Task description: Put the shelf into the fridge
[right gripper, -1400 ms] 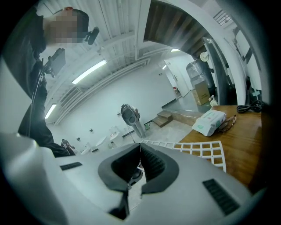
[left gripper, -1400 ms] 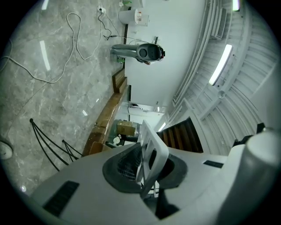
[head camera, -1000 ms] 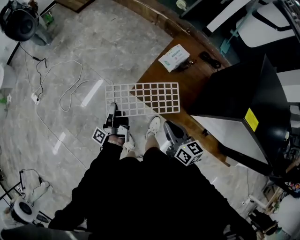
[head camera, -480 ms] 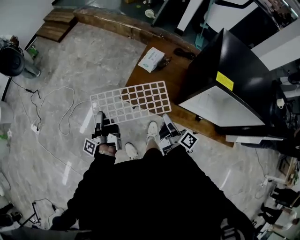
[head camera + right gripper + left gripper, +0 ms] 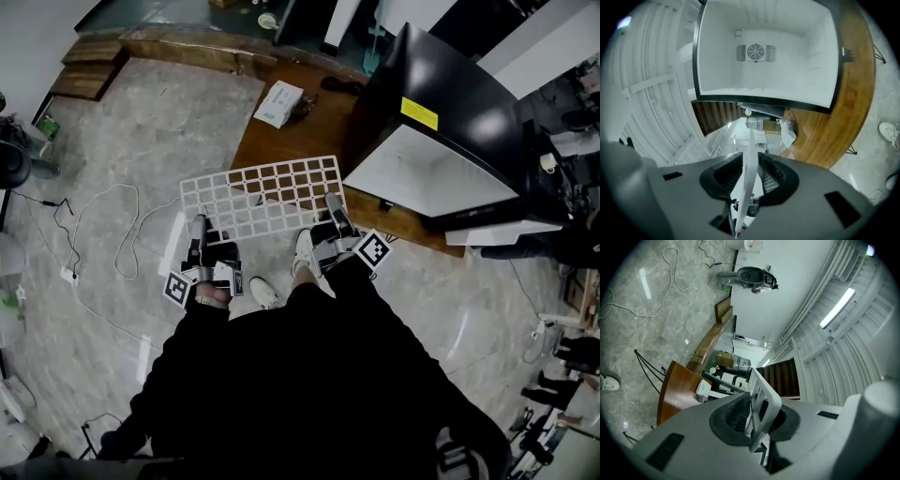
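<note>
The white grid shelf (image 5: 267,197) hangs level over the floor beside the wooden table (image 5: 300,122). My left gripper (image 5: 199,225) is shut on its near left edge; in the left gripper view the white frame bar (image 5: 761,401) is pinched between the pads. My right gripper (image 5: 333,208) is at the shelf's near right corner. Its jaws have just been closing, and the shelf's edge (image 5: 749,154) stands between them with small gaps to the pads. The black fridge (image 5: 431,84) lies on the table, its white inside (image 5: 764,56) facing my right gripper (image 5: 747,176).
A white box (image 5: 277,101) and a dark object lie on the table's far end. Cables (image 5: 103,225) trail across the marble floor at left. The person's white shoes (image 5: 262,292) are below the shelf. Wooden steps (image 5: 89,80) sit far left.
The shelf has risen and come closer to the fridge, still in my left gripper. My right gripper has moved up from beside the shoe to the shelf's near right corner.
</note>
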A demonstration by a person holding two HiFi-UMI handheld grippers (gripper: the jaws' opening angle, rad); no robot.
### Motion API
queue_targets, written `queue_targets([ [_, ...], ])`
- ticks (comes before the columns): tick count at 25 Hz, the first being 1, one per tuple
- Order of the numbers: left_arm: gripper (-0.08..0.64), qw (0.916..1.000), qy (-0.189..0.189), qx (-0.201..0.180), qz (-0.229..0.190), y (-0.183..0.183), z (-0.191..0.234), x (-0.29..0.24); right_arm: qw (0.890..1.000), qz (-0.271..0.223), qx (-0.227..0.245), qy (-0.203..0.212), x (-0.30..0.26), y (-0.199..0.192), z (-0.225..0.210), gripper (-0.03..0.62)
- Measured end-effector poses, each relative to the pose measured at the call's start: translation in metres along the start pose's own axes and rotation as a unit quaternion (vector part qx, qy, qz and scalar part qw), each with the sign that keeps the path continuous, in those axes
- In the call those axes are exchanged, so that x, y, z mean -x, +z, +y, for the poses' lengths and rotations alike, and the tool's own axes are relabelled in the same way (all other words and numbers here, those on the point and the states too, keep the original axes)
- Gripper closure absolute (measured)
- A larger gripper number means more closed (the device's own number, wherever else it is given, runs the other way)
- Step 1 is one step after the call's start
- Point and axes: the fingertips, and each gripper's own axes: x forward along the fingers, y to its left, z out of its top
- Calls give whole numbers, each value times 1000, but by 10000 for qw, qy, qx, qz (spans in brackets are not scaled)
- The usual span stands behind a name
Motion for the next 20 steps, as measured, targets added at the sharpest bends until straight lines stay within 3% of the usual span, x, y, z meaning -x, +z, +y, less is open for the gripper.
queue_targets([
  [3,518,9999,86,47,126,-12,3,-1,9998,-187,-8,-42,9,8,3,551],
  [13,520,9960,249,-121,846,-96,5,-24,9953,-938,-241,-81,79,72,7,558],
  [20,520,9884,325,-131,1479,-228,23,-44,9871,-1553,-347,-175,155,179,-5,558],
])
